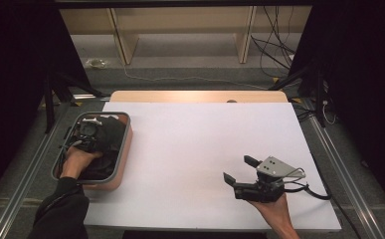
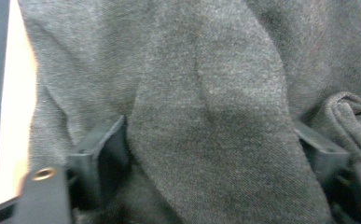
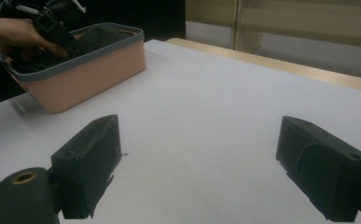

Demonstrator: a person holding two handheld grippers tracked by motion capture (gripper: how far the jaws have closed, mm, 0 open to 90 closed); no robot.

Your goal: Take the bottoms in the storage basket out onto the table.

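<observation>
A pink basket (image 1: 126,144) with a grey rim stands at the left of the white table top and holds dark grey cloth (image 1: 111,137). My left gripper (image 1: 88,132) reaches down into the basket. In the left gripper view, the left gripper (image 2: 211,130) is pushed into the grey cloth (image 2: 206,70); its jaws stand wide with a thick fold of cloth between them. My right gripper (image 1: 240,169) rests low over the bare table at the front right, open with nothing between its jaws. The right gripper (image 3: 201,128) looks across at the basket (image 3: 89,74) and the left gripper (image 3: 52,23) inside it.
A white sheet (image 1: 200,149) covers the table, with a wooden strip (image 1: 195,96) along the far edge. Metal rails run along both sides of the table. Cables (image 1: 279,50) and wooden shelf legs lie on the floor beyond.
</observation>
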